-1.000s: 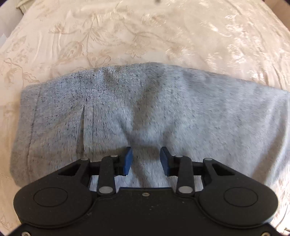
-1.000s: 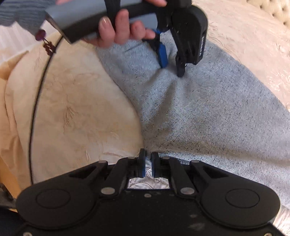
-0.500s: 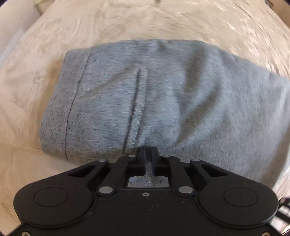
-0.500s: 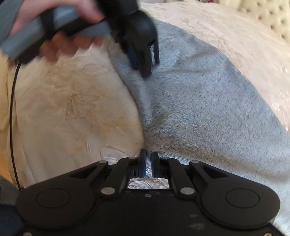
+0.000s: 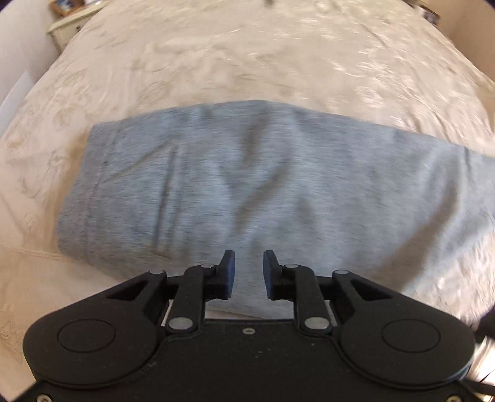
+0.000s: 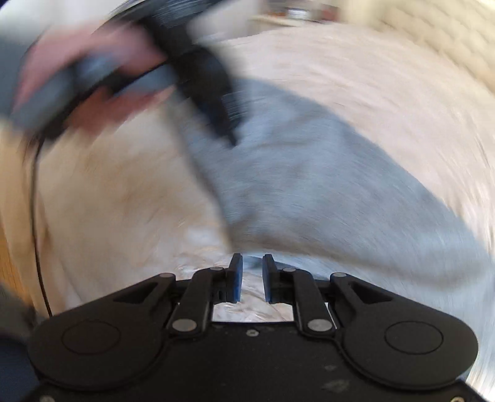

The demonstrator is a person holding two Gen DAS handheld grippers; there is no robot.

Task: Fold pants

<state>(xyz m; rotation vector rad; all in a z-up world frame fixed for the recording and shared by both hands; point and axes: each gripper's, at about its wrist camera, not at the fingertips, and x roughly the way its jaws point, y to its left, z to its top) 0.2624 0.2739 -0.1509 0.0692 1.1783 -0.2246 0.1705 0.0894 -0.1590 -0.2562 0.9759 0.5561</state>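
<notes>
Both jaws just opened, empty: left gripper (image 5: 248, 275) and right gripper (image 6: 252, 277) above the folded pants' (image 5: 247, 185) near edge; bare bedspread (image 5: 247, 55) all around.

A home bedroom: a bed with cream embroidered bedspread (image 5: 247, 55), tufted headboard (image 6: 439, 40) and bedside cabinet (image 5: 72, 26).

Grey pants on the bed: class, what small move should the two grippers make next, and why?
Probably lift both clear. The left gripper and right gripper have just been opening, nothing between their jaws, and the grey pants already lie folded on the bedspread.
</notes>
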